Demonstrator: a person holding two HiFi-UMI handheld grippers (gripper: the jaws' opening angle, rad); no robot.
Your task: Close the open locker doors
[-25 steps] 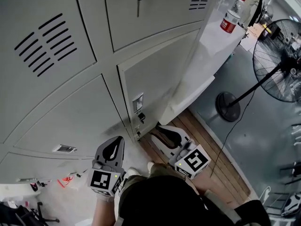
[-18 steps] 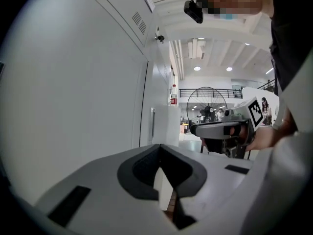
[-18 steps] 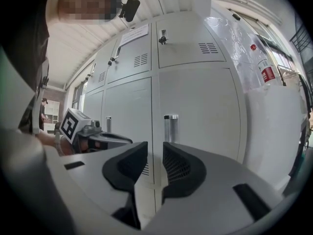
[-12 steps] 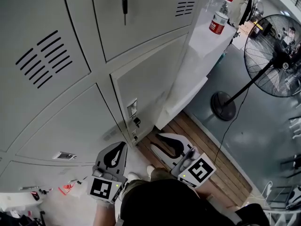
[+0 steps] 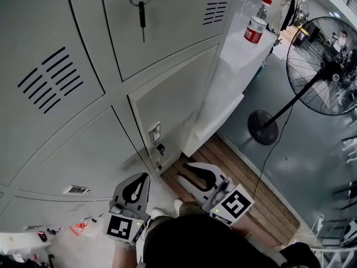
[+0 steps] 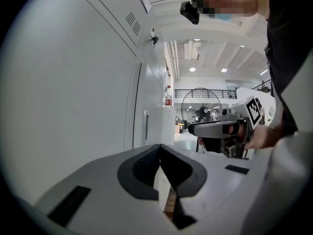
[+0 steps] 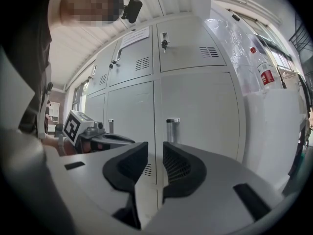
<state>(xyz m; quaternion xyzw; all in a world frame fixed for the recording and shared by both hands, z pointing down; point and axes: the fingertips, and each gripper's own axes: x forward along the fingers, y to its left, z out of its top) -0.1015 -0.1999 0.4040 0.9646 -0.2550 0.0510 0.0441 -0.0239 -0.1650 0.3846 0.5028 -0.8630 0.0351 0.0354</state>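
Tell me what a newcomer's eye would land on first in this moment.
The wall of grey lockers fills the head view's left, a key dangling from an upper door. At right stands a big black pedestal fan. Low in the centre sit the left gripper, jaws together, and the right gripper, jaws apart and empty, having just closed a little.

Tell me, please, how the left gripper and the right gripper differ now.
The grey left gripper has its jaws shut, tips touching; the grey right gripper has its jaws apart, though they have just been closing. The right faces the grey metal locker doors; the left looks along them toward the black standing fan. Both are empty.
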